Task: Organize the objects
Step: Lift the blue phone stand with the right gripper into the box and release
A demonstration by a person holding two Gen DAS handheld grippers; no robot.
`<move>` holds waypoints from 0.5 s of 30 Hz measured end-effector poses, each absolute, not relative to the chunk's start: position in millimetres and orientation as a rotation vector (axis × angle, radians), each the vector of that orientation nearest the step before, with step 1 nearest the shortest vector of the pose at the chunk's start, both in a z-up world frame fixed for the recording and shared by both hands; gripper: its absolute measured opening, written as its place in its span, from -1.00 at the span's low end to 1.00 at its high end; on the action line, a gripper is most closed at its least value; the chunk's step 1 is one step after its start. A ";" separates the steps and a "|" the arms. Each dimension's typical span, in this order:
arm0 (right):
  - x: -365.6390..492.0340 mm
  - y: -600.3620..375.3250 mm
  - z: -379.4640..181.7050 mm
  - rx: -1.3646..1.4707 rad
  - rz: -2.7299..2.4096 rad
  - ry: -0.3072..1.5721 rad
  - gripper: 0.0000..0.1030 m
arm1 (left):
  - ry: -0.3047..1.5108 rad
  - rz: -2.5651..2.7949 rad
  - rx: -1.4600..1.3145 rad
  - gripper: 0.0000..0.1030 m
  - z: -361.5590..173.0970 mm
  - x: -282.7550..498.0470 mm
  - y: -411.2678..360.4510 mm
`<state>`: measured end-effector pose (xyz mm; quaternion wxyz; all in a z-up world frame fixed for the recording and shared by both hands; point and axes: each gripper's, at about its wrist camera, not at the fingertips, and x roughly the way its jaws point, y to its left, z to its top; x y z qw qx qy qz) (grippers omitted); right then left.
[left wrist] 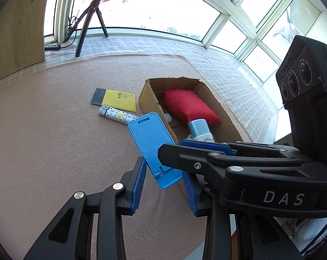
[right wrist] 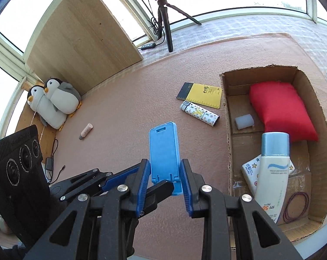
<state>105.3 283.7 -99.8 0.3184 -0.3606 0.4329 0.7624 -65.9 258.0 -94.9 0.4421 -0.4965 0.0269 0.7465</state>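
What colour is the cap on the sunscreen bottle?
Light blue cap, clearest in the right wrist view.

Strong daylight comes from the far windows (left wrist: 167,6), which are overexposed to white. The pictures are sharp, shadows are soft, and straight lines bend strongly at the edges.

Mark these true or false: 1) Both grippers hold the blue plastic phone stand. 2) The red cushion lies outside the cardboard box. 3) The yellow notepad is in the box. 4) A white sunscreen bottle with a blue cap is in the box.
1) True: the left gripper and right gripper both clamp the blue plastic phone stand.
2) False: the red cushion lies inside the open cardboard box.
3) False: the yellow notepad lies on the pink mat.
4) True: white sunscreen bottle.
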 end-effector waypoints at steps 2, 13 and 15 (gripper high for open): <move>123.3 283.2 -98.9 -0.923 1.975 1.143 -0.48 | 0.089 1.820 -1.224 -0.29 -94.3 -55.3 274.6; 204.5 285.6 -105.7 -0.835 1.845 1.188 -0.48 | 0.200 1.700 -1.197 -0.29 -103.4 -14.3 343.4; 213.4 284.8 -108.0 -0.829 1.831 1.193 -0.48 | 0.214 1.687 -1.196 -0.29 -105.9 -10.2 350.7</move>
